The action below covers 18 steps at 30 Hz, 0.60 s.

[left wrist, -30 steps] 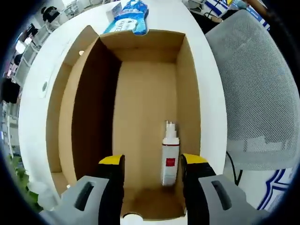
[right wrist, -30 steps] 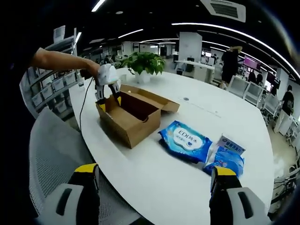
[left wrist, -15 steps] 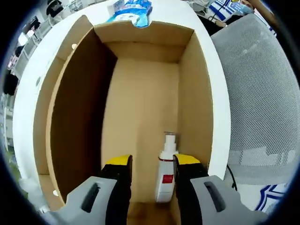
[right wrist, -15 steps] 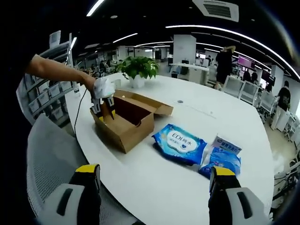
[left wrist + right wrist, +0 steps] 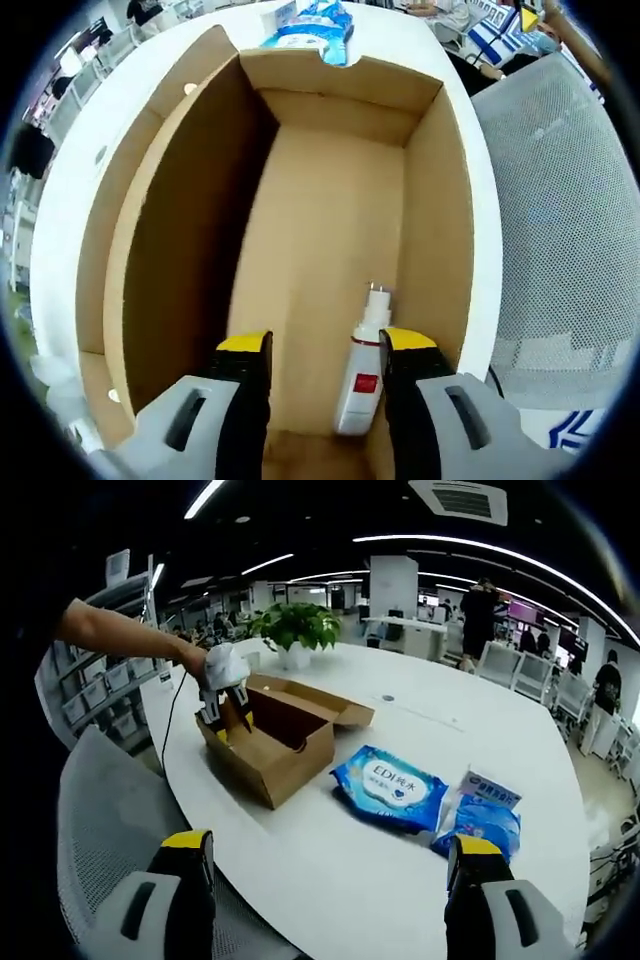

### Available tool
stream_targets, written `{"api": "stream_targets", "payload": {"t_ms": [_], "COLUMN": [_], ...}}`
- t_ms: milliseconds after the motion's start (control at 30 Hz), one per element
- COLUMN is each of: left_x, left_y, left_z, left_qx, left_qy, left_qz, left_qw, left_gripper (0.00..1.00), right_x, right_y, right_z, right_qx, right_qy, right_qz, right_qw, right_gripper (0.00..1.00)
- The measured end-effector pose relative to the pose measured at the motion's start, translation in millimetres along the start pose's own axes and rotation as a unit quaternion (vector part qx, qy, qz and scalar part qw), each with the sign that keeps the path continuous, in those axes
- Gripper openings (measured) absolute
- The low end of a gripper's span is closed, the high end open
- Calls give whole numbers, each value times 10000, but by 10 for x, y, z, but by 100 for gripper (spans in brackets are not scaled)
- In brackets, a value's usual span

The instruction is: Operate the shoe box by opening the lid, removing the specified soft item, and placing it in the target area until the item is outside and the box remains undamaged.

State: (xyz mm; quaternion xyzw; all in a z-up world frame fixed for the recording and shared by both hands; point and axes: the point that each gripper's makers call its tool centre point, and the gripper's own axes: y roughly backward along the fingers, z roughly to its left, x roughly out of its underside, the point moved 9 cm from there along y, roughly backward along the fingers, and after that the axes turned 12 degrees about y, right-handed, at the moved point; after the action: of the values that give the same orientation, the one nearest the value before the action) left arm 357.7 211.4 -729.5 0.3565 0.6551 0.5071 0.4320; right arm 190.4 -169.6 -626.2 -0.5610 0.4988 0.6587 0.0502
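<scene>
Reaching into open box (image 5: 330,250), left gripper (image 5: 325,400) has jaws part-open, bottle (image 5: 362,370) lying just inside its right jaw for pickup. Right gripper (image 5: 325,880) idles wide, empty, above table (image 5: 330,880).

One open cardboard shoe box (image 5: 270,742) near the table's (image 5: 400,880) left edge. One white bottle (image 5: 362,372) lying inside, by the box's right wall. Three blue soft packs in all: one large (image 5: 390,788) at mid-table, two smaller (image 5: 478,818) together toward the right edge. One potted plant (image 5: 295,630) at the far edge. One mesh chair (image 5: 90,810) beside the table.
</scene>
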Motion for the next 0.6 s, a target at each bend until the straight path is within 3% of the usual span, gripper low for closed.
{"api": "stream_targets", "payload": {"t_ms": [133, 300, 467, 600], "left_x": [41, 18, -79, -114], "left_y": [29, 86, 87, 22], "left_z": [60, -24, -93, -123], "left_qx": [-180, 118, 387, 465], "left_qy": [-20, 121, 165, 101], "left_qz": [-21, -211, -421, -379], "left_qw": [9998, 9996, 9982, 9981], "left_gripper": [38, 45, 46, 47], "right_x": [47, 72, 74, 67], "right_y": [20, 22, 9, 13], "right_z": [4, 19, 37, 41], "right_qx": [40, 55, 46, 62], "right_qy": [-51, -102, -90, -90], "right_qz": [35, 57, 98, 97], "right_qw": [10000, 9999, 9999, 9999], "right_gripper": [97, 97, 97, 97]}}
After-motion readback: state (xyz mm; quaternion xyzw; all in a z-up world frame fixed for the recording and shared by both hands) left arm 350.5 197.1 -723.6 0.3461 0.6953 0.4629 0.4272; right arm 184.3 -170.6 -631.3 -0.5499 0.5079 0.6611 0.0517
